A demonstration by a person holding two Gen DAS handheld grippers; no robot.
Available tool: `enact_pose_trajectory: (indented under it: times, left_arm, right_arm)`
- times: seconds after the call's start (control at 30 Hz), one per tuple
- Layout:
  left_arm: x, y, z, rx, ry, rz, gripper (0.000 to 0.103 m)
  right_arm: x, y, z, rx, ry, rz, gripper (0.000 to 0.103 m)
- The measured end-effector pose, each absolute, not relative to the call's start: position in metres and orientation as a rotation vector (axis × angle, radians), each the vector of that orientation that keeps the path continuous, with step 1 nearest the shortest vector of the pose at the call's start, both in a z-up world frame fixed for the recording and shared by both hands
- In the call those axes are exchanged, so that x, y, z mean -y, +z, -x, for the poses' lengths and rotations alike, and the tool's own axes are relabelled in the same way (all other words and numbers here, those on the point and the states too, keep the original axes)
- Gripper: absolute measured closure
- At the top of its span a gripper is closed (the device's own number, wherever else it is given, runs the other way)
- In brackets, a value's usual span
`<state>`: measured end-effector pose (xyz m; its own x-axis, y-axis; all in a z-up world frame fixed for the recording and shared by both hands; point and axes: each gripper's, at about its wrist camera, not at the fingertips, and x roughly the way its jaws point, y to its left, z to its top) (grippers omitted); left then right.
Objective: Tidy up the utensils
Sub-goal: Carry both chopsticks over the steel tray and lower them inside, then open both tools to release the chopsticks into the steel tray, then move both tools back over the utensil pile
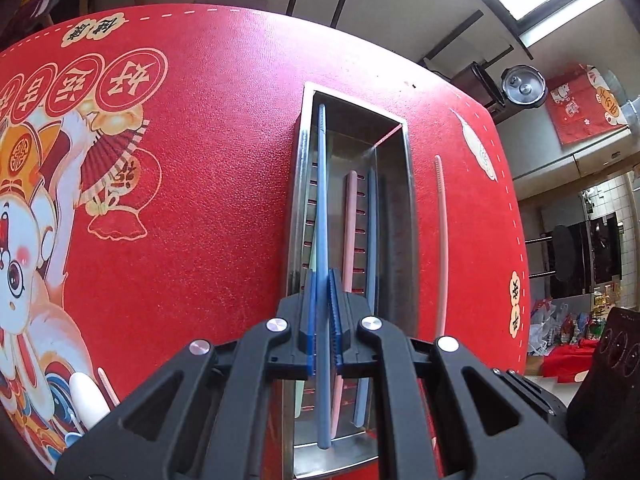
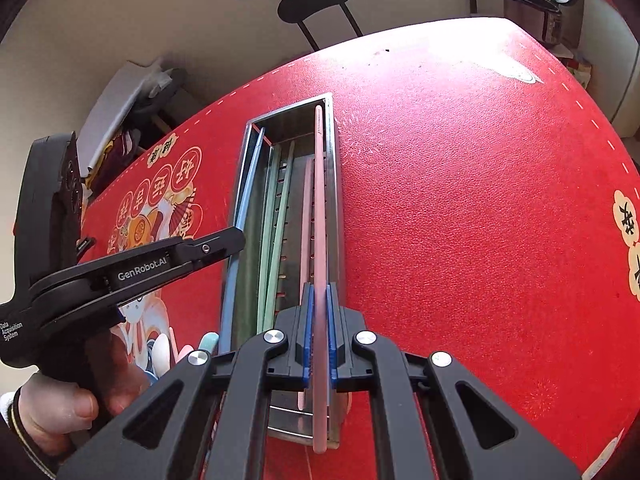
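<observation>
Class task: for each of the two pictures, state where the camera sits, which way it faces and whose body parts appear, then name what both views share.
Left wrist: on the left gripper, looking down its fingers at the long stainless-steel tray; it clamps a light-blue chopstick.
Right wrist: on the right gripper, facing the tray; it clamps a pink chopstick; the left gripper and hand show.
Shared: tray, red tablecloth, black chair.

Red printed table (image 1: pixel 220 160); steel tray (image 1: pixel 406 184) on it; white spoon (image 1: pixel 86 394).

Bright daylight, table glare, strong fisheye edge distortion.
</observation>
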<state>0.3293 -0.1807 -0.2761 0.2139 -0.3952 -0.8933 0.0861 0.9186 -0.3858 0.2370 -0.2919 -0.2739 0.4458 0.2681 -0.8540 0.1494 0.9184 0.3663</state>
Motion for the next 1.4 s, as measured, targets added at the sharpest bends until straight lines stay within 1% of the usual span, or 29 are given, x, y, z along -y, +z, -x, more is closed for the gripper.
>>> enact_pose_trajectory:
  times: [0.07,0.17,0.3,0.37,0.43,0.53,0.6,0.67,0.7,0.73,0.77,0.8,0.83,0.87,0.9,0.93,0.97,1.0,1.03,1.07,1.27,1.4]
  left_arm:
    - [0.184,-0.281,-0.333,-1.334,-0.34,0.279,0.092]
    - [0.187,-0.281,-0.337,-1.335,-0.351,0.283,0.085]
    - [0.186,-0.268,-0.334,-1.296,-0.372,0.277,0.075]
    - [0.181,-0.26,-0.332,-1.276,-0.376,0.279,0.072]
    - [0.175,-0.25,-0.329,-1.251,-0.381,0.276,0.068]
    - [0.164,-0.235,-0.324,-1.216,-0.379,0.266,0.065]
    - [0.153,-0.225,-0.32,-1.194,-0.373,0.265,0.061]
    - [0.142,-0.216,-0.313,-1.169,-0.367,0.261,0.057]
    - [0.136,-0.212,-0.308,-1.159,-0.363,0.252,0.057]
    - [0.129,-0.208,-0.304,-1.149,-0.356,0.238,0.052]
    - [0.122,-0.205,-0.298,-1.136,-0.345,0.222,0.044]
    - [0.114,-0.201,-0.293,-1.122,-0.336,0.206,0.043]
    - [0.106,-0.198,-0.287,-1.112,-0.328,0.186,0.042]
    - [0.099,-0.196,-0.281,-1.108,-0.316,0.161,0.034]
    - [0.091,-0.195,-0.274,-1.104,-0.299,0.142,0.023]
    - [0.083,-0.192,-0.266,-1.086,-0.281,0.133,0.006]
    - [0.074,-0.19,-0.257,-1.065,-0.273,0.129,0.007]
    - [0.066,-0.19,-0.249,-1.062,-0.272,0.121,0.006]
    - [0.059,-0.191,-0.242,-1.069,-0.27,0.113,0.006]
    - [0.051,-0.193,-0.234,-1.078,-0.264,0.105,0.006]
    - [0.012,-0.206,-0.184,-1.099,-0.215,0.084,0.006]
    - [-0.011,-0.223,-0.153,-1.12,-0.179,0.095,0.006]
  right_arm:
    - [0.29,-0.276,-0.239,-1.118,0.081,-0.42,0.096]
    - [0.288,-0.279,-0.244,-1.129,0.082,-0.421,0.096]
    - [0.284,-0.284,-0.251,-1.143,0.091,-0.435,0.096]
    - [0.284,-0.283,-0.253,-1.148,0.09,-0.448,0.094]
    - [0.283,-0.28,-0.253,-1.142,0.09,-0.449,0.093]
    - [0.281,-0.273,-0.247,-1.128,0.08,-0.434,0.085]
    - [0.282,-0.268,-0.241,-1.125,0.075,-0.436,0.081]
    - [0.281,-0.264,-0.233,-1.121,0.071,-0.431,0.074]
    - [0.281,-0.262,-0.228,-1.117,0.069,-0.42,0.072]
    - [0.28,-0.259,-0.223,-1.113,0.066,-0.405,0.067]
    - [0.277,-0.256,-0.219,-1.108,0.064,-0.387,0.058]
    - [0.275,-0.254,-0.215,-1.103,0.063,-0.372,0.053]
    - [0.271,-0.251,-0.21,-1.098,0.064,-0.352,0.044]
    - [0.267,-0.249,-0.206,-1.095,0.063,-0.328,0.038]
    - [0.263,-0.247,-0.202,-1.092,0.058,-0.3,0.034]
    - [0.258,-0.245,-0.197,-1.089,0.055,-0.272,0.027]
    - [0.254,-0.244,-0.192,-1.086,0.053,-0.251,0.019]
    - [0.25,-0.243,-0.189,-1.085,0.054,-0.237,0.015]
    - [0.246,-0.243,-0.185,-1.087,0.061,-0.227,0.009]
    - [0.242,-0.243,-0.181,-1.089,0.065,-0.216,0.006]
    - [0.213,-0.244,-0.153,-1.069,0.091,-0.117,0.006]
    - [0.196,-0.253,-0.133,-1.076,0.134,-0.116,0.006]
